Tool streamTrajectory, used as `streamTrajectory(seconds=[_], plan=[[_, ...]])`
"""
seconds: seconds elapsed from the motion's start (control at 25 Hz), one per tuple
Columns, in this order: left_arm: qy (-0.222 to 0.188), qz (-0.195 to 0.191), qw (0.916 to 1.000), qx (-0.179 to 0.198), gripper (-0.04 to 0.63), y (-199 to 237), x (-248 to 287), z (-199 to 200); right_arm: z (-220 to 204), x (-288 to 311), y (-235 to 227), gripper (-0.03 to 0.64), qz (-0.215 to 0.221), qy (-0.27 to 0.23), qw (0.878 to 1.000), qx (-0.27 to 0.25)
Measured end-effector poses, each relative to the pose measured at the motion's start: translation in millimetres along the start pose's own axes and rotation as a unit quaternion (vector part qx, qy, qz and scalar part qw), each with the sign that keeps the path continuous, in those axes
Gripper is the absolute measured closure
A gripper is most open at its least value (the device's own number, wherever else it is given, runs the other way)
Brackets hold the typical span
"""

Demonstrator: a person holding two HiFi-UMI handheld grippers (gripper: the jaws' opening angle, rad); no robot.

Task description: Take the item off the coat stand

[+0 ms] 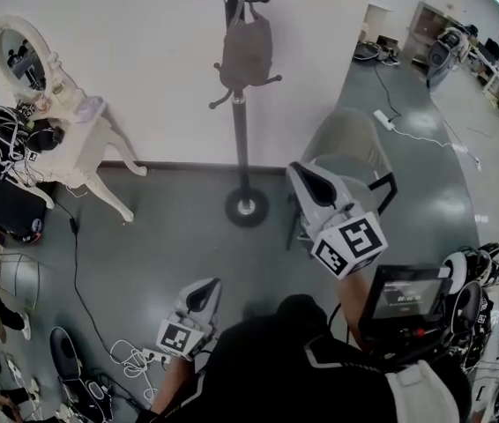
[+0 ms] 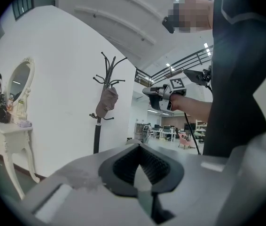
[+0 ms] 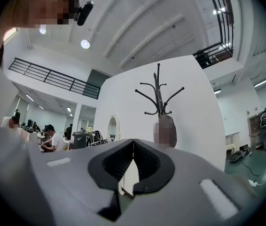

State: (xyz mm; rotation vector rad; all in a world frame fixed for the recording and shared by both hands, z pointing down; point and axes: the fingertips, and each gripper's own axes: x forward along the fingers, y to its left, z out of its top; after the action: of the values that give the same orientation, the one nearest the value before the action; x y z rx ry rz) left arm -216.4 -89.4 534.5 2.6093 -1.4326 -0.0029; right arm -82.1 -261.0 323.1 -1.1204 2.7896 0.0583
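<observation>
Although the far-left edge of the head view cut off the clutter beside it, a white desk (image 1: 82,139) with an oval mirror (image 1: 20,55) stood plainly against the wall, with dark tangled gear on its left end that was too small to tell apart. Nearer the person, the left tool (image 1: 200,296) was held low and level, its jaws closed tip to tip on nothing. Its marker cube (image 1: 179,336) faced the camera, and the hand behind it was mostly hidden by the person's dark top. Further right, the coat stand (image 1: 240,139) rose from its round foot on the grey floor, its top hooks cut off by the upper edge of the head view. The bag (image 1: 246,51), a grey-brown one, hung from an upper hook against the pole, well apart from both tools. In the right gripper view the bag was hard to make out. The right tool (image 1: 307,181) was held higher on a bare forearm, tilted slightly upward toward the stand, its jaws likewise pressed together and empty. A grey chair (image 1: 351,144) was partly hidden behind it. At the right, a small screen (image 1: 405,298) showed writing too small to read.
</observation>
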Motion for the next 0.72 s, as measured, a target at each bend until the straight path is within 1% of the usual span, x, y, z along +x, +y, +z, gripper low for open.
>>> streamTrajectory(seconds=[0.12,0.32,0.48,0.52,0.56,0.6,0.72], plan=[[0.001,0.003,1.0000,-0.002,0.560,10,-1,-1,1,3,3,0.607,-0.005,0.000,1.000,-0.001],[-0.009,0.008,0.9999,-0.001,0.560,24,2,6,4,13,-4,0.606,-0.004,-0.014,1.000,0.005],[-0.003,0.025,0.9997,0.002,0.560,36,9,6,2,27,-14,0.601,-0.003,-0.015,1.000,0.009],[-0.004,0.030,0.9995,0.003,0.560,42,11,8,3,34,-16,0.590,-0.001,-0.015,1.000,0.010],[-0.006,0.036,0.9993,0.003,0.560,48,12,11,3,41,-18,0.549,0.003,-0.014,1.000,0.011],[-0.009,0.041,0.9991,0.003,0.560,53,14,14,4,48,-20,0.538,0.006,-0.014,1.000,0.009],[-0.013,0.046,0.9988,0.007,0.560,61,22,20,8,64,-30,0.537,0.006,-0.019,1.000,0.004]])
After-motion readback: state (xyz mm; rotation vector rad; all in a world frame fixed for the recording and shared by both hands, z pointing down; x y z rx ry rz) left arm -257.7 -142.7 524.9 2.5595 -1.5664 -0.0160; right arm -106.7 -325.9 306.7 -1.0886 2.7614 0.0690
